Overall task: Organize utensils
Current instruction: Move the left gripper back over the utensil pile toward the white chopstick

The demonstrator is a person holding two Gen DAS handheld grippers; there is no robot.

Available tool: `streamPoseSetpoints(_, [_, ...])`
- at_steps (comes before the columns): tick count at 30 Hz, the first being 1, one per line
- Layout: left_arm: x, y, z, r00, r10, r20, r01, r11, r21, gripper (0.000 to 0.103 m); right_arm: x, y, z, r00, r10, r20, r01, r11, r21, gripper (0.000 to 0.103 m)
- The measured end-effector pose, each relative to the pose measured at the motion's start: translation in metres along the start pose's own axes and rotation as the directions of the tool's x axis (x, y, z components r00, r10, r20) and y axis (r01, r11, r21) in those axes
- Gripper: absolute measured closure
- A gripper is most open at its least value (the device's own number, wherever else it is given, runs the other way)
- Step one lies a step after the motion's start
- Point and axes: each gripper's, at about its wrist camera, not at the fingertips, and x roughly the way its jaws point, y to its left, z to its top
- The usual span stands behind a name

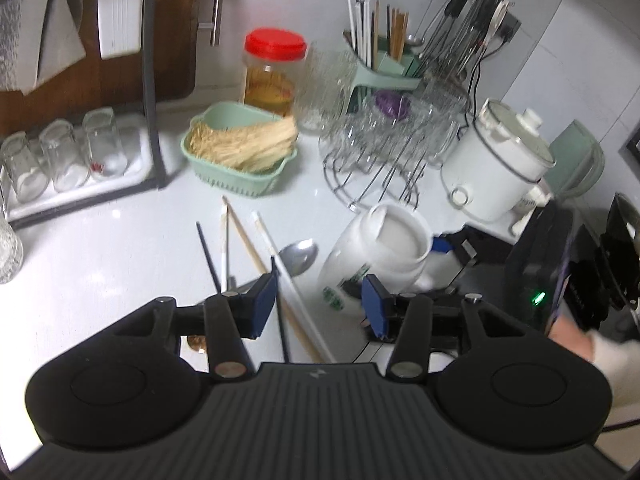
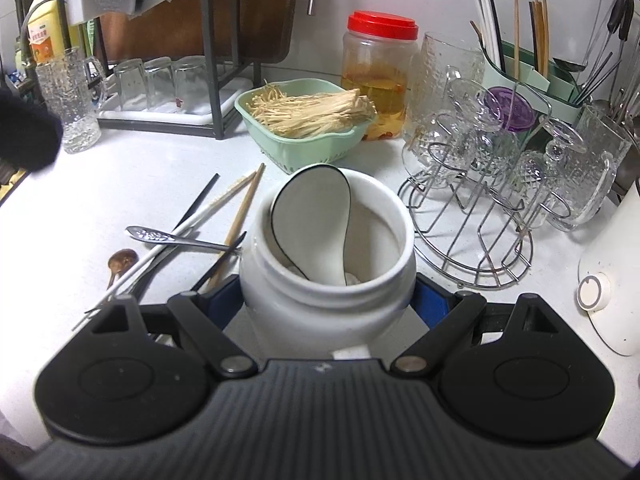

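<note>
A home kitchen; a white bench [image 2: 132, 168] carries a green colander of enoki mushrooms [image 2: 304, 120], a red-lidded jar [image 2: 378, 76] of pickles, upturned glasses on a wire rack [image 2: 472, 216] and a white cooker [image 1: 496, 164]; a green holder of chopsticks [image 2: 516, 60] stands toward the back edge; ladles [image 1: 464, 28] hang on the tiled wall.

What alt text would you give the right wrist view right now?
The right gripper clamps a white jar holding a white ceramic spoon. Left of it on the white counter lie loose chopsticks and a metal spoon; a green basket sits behind.
</note>
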Motion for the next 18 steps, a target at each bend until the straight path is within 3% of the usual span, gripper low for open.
streamPoseSetpoints(6, [0.031, 0.012, -0.016, 0.995, -0.053, -0.086, 0.056, 0.998, 0.037, 0.049, -0.002, -0.009, -0.002, 1.000, -0.015, -0.015, 0.015, 1.000, 0.021, 0.012])
streamPoseSetpoints(12, [0.065, 0.013, -0.031, 0.979, -0.087, -0.185, 0.106, 0.990, 0.097, 0.049, -0.002, -0.016, -0.002, 0.999, -0.028, -0.029, 0.029, 0.999, 0.041, 0.012])
streamPoseSetpoints(18, [0.099, 0.017, -0.038, 0.961, -0.129, -0.244, 0.144, 0.989, 0.041, 0.049, -0.001, -0.017, 0.000, 0.998, -0.038, -0.047, 0.040, 0.998, 0.048, 0.012])
